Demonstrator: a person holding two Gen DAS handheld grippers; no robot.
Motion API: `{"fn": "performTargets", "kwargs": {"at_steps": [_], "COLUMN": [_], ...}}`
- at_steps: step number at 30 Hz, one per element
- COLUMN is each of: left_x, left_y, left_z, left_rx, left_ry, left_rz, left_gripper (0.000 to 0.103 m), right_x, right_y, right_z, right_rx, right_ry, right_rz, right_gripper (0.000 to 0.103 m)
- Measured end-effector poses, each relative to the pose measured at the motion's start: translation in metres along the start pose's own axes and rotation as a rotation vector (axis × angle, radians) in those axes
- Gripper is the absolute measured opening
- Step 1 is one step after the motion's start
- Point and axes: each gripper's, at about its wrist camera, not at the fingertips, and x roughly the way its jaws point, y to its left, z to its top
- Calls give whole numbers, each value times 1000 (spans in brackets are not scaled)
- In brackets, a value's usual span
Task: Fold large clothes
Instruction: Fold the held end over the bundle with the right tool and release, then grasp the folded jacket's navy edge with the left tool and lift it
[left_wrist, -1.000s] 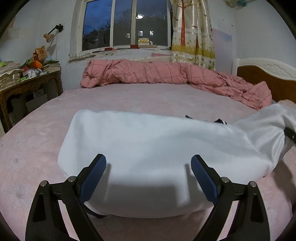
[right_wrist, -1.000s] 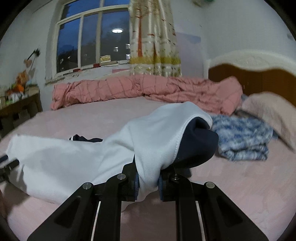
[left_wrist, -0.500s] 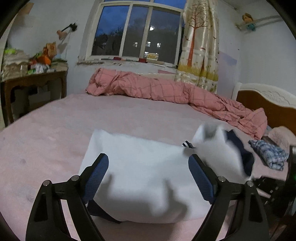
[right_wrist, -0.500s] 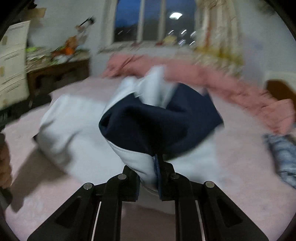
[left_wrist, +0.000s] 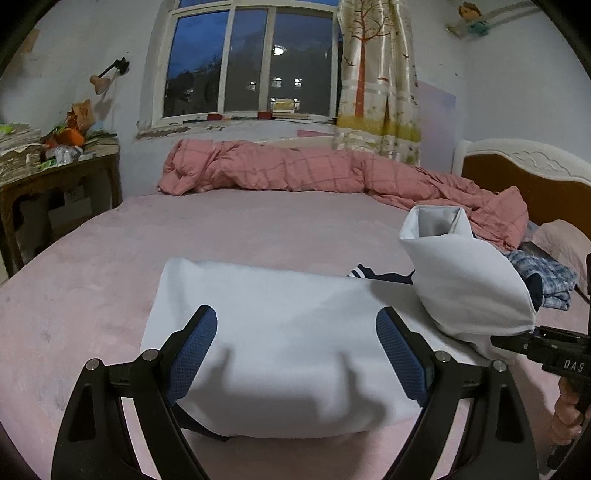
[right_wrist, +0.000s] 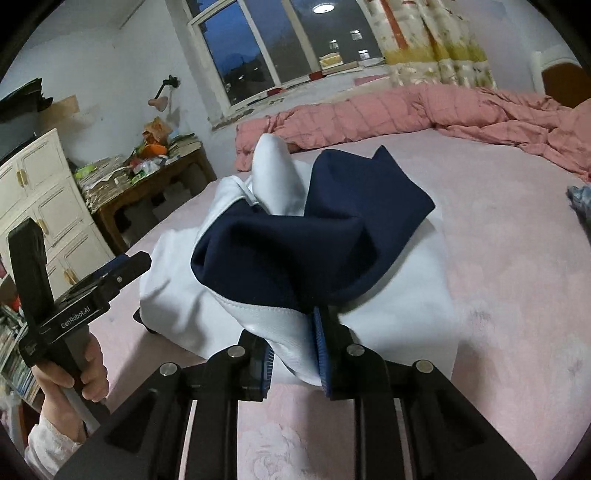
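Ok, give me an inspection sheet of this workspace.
Surface: pink bed sheet, wide bare stretches.
Job's things: white garment with navy lining, partly folded, one end lifted.
Clutter: pink quilt along far edge; blue checked cloth.
Grippers: left tool open above the garment; right tool has just been opening a little, white hem between its pads.
Cables: nothing seen.
Surroundings: window, curtain, cluttered wooden table, headboard.

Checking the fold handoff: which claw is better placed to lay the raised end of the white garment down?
Right. The right claw is clamped on the white garment, its end bunched above the bed; the left claw hangs open, gripping nothing.
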Motion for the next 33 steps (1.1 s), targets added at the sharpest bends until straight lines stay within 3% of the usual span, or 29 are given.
{"fn": "performTargets", "kwargs": {"at_steps": [6,11,13,15,19,23,25,30,32,33], "left_x": [0,-5,-10,-16,-24,-33,-37,-28,-13,-5], "left_y": [4,2,-4,-10,-18,-34,-50,-117,-148,-161], "left_z": [0,2,3,3,4,4,5,28,40,45], "left_rx": [-24,-17,-2,22,50,79,106,182,208,214], "left_ry": [7,1,-5,-22,-45,-58,-69,-45,1,17], "left_rz": [-9,-64,-97,-108,-124,-198,-245,-366,-467,-456], "left_gripper": [87,87,87,87,88,93,97,99,101,100], "right_x": [2,2,-3,-18,-43,-58,-55,-43,-48,-53], "right_y": [20,28,29,33,31,-8,-38,-89,-99,-103], "right_z": [-9,-12,-11,-14,-11,5,11,22,24,25], "right_rx": [-105,-143,-138,-147,-167,13,113,204,225,232], "right_ry": [-13,-33,-37,-69,-148,-208,-173,-74,-93,-101], "right_rz": [-76,-101,-67,-45,-124,-279,-397,-425,-444,-442], "right_gripper": [24,35,76,92,92,92,92,88,88,88]}}
